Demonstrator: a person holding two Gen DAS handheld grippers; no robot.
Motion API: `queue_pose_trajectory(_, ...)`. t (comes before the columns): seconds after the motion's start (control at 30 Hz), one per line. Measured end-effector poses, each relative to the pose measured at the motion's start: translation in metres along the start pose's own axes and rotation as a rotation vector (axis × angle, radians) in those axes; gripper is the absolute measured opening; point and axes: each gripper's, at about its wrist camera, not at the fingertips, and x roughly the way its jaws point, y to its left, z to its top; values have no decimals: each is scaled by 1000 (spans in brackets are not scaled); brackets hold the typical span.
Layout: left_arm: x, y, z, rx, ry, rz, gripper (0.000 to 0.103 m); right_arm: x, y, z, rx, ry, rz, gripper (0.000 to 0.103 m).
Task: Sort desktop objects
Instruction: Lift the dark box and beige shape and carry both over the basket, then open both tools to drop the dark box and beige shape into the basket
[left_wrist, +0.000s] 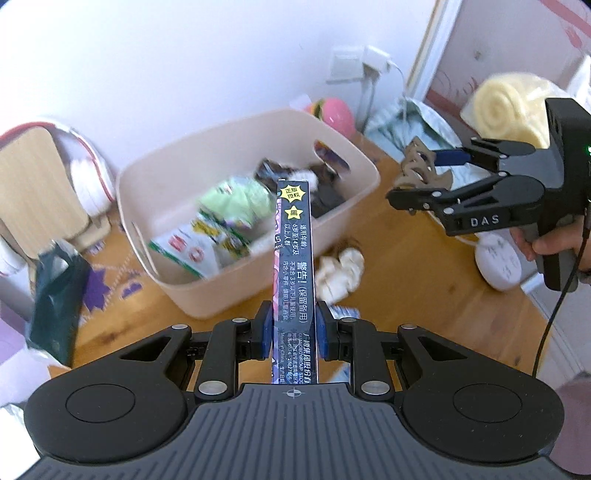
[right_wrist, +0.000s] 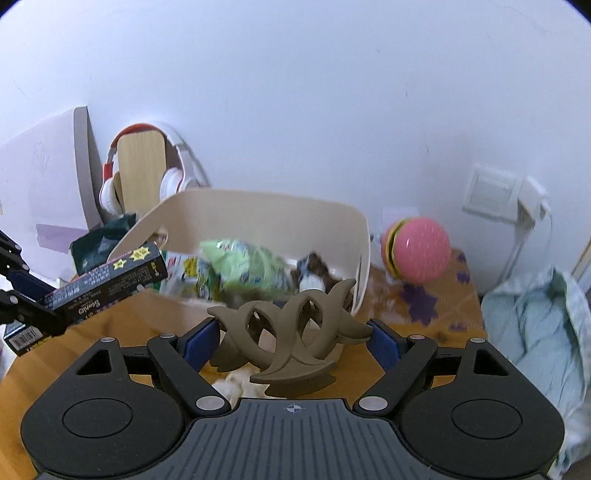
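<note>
Now my left tool (left_wrist: 294, 328) clamps the dark box (left_wrist: 295, 266) edge-on, my right tool (right_wrist: 291, 341) clamps the brown hair claw (right_wrist: 291, 332); both aim at the beige bin (left_wrist: 192, 295).

You're in a home bedroom corner: wooden desk (left_wrist: 424, 306) against a white wall, red-and-white headphones (right_wrist: 173, 177) on a wooden stand, a pink burger-shaped toy (right_wrist: 419, 254), crumpled pale-blue bedding (right_wrist: 532, 328).
</note>
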Motion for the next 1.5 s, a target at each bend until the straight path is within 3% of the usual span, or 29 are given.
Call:
queue_pose_trajectory(0.43,39,44,56,-119,-46,80,24,42,-14,43,33,36,16,85)
queue_pose_trajectory(0.87,115,69,79,-274,83,220,24,109,-13,59,102,127,55,85)
queue_pose_trajectory(1.23,139,61,68,-265,135,254,24,139,-10,48,102,189,40,85)
queue_pose_trajectory(1.27,139,60,68,-266,137,256,30,139,-11,47,100,188,39,85)
queue_pose_trajectory(1.3,140,58,67,-266,144,258,46,138,-10,47,94,185,34,85)
queue_pose_trajectory(1.37,139,56,66,-259,153,273,67,137,-11,47,85,183,25,85)
queue_pose_trajectory(1.5,133,52,63,-234,144,278,72,135,-14,45,88,188,21,88)
